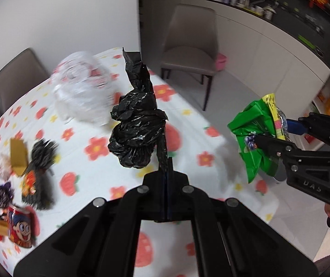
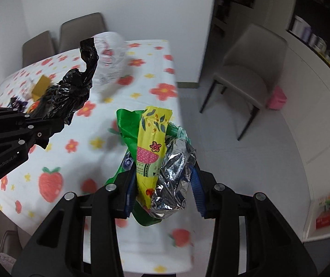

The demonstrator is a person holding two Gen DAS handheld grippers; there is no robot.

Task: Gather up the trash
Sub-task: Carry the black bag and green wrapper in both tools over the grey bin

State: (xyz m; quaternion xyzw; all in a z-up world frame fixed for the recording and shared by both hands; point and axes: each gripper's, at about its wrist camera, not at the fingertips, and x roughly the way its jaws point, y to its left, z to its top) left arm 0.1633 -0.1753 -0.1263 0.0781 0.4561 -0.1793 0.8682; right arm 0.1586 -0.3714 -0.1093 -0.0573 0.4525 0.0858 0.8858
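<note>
- Left gripper [image 1: 166, 173], bottom centre, clenched on a knotted black trash bag [image 1: 135, 129] held above the floral surface [image 1: 91, 124].
- Right gripper [image 2: 162, 184] grasps crumpled snack wrappers [image 2: 155, 143], centre frame.

We saw a white wall [image 1: 56, 11], pale tiled floor [image 2: 245, 161], taupe chairs [image 1: 188, 43], and a dark shelf [image 1: 268, 7] above white cabinets [image 1: 264, 53].

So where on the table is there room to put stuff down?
Free cloth lies between the clear bag and the table's near edge, under the black bag. The far left is crowded: box, wrappers, can.
</note>
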